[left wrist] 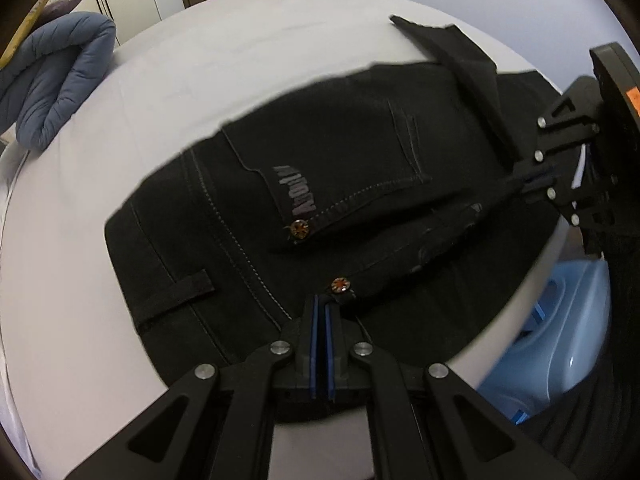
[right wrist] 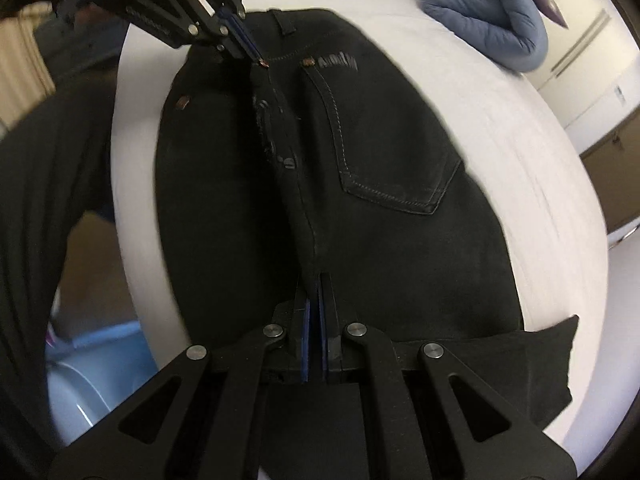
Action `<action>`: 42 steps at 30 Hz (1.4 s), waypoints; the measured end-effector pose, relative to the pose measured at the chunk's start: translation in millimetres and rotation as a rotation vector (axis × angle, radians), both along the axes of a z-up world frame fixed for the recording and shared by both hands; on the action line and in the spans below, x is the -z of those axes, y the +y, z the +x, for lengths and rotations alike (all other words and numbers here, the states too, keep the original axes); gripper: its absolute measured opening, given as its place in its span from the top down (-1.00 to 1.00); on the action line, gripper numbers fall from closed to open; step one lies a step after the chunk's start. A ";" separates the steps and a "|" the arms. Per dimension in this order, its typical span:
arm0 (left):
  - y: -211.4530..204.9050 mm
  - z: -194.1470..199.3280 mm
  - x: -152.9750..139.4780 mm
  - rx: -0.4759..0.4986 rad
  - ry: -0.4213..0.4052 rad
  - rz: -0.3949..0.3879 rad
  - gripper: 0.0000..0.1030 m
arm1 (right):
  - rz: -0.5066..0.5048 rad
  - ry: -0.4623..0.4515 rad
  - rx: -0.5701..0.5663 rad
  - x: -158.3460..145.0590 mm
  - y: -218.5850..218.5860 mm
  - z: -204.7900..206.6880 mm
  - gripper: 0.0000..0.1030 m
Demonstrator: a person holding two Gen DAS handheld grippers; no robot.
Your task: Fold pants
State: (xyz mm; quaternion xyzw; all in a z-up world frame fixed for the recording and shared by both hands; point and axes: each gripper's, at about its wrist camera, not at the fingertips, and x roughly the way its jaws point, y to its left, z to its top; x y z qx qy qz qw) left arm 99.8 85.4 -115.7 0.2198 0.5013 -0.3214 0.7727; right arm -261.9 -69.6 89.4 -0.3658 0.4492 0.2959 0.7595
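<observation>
- Pants (left wrist: 320,168), black, spread on white table (left wrist: 100,240).
- Left gripper (left wrist: 322,304): clenched on waistband, 6 o'clock.
- Right gripper (right wrist: 316,280): clenched on pants fold, 6 o'clock.

1 pair of black pants (left wrist: 328,184) — 2 hand-held grippers (left wrist: 323,304) (right wrist: 316,284), 1 blue quilted blanket (left wrist: 60,76), 1 white table (left wrist: 120,152).

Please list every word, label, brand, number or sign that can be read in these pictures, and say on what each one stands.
Grey embroidered word on the back pocket of the black denim pants: present, but blurred and stretched; not readable with certainty.
Orange sticker on the black right gripper: cut by the picture edge, no text legible.
Raised lettering on the black left gripper: too blurred to read.
</observation>
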 end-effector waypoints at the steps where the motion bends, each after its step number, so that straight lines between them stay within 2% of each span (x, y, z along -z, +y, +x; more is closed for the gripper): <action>1: 1.0 -5.9 1.8 0.000 -0.001 -0.003 0.96 | -0.013 -0.011 -0.007 1.5 2.9 -6.5 0.95; 5: -0.7 -19.6 3.5 0.008 -0.010 -0.004 0.95 | -0.034 -0.021 -0.015 5.1 10.5 -22.4 0.95; 11: 5.7 -10.7 1.0 0.019 0.001 -0.019 0.95 | -0.102 -0.061 -0.068 9.1 31.7 -47.0 0.95; 13: 1.8 -23.1 3.8 0.040 0.000 -0.004 0.95 | -0.112 -0.065 -0.075 9.4 35.8 -55.5 0.95; 16: -1.1 -20.6 4.8 0.056 0.003 0.011 0.95 | -0.121 -0.070 -0.082 12.2 40.5 -66.3 0.95; 21: -6.1 -10.7 14.3 0.043 0.026 0.005 0.94 | -0.117 -0.054 -0.068 21.2 34.6 -57.3 0.95; 24: -6.2 -11.6 24.3 0.032 0.033 0.008 0.86 | -0.116 -0.058 -0.060 30.4 29.7 -54.6 0.95; 27: -5.6 -10.2 18.7 0.009 0.040 0.006 0.74 | -0.082 -0.050 -0.022 32.9 26.1 -51.2 0.95; 29: -5.9 -11.0 10.7 -0.021 0.008 0.049 0.12 | -0.069 -0.045 -0.001 34.4 24.3 -49.6 0.94; 32: -2.2 -14.3 -11.1 -0.036 -0.034 0.046 -0.21 | -0.067 -0.054 0.020 36.3 24.6 -48.3 0.94; 35: 0.2 -9.5 -36.2 -0.081 -0.049 -0.019 -0.28 | -0.068 -0.064 0.032 38.3 26.0 -47.7 0.93; 38: -17.4 -3.8 -55.3 -0.102 -0.075 -0.088 -0.28 | -0.059 -0.064 0.058 39.5 26.3 -44.2 0.92; 40: -35.8 -0.5 -54.4 -0.101 -0.072 -0.117 -0.28 | -0.047 -0.057 0.088 39.5 26.1 -41.3 0.92; 42: -64.5 6.2 -38.6 -0.095 -0.038 -0.140 -0.28 | -0.023 -0.048 0.123 39.3 24.5 -38.3 0.91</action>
